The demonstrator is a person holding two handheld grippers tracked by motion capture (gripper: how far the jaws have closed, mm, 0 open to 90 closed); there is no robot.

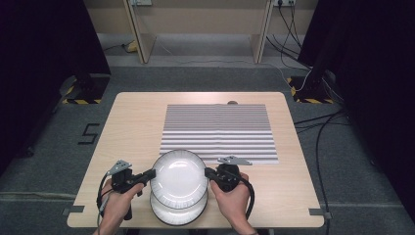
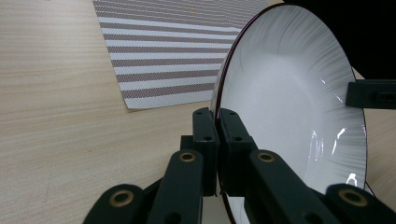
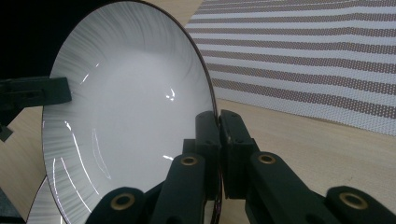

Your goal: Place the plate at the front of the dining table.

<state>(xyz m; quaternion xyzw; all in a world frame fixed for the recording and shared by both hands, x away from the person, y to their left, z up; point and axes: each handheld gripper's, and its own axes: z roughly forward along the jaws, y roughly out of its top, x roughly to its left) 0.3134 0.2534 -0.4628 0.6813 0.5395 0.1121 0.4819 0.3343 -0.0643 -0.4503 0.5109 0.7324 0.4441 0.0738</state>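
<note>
High view: a white plate is held up over a second plate resting on the tabletop, just on the near side of the striped mat. Its left rim is clamped by the left gripper, its right rim by the right gripper, both sets of jaws pinched narrow on the edge.

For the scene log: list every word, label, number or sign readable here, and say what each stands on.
"5", or perhaps "S": a black tape mark on the grey floor left of the table.

No text can be read on the upper plate, the plate beneath it, the striped mat or either hand-held gripper.
</note>
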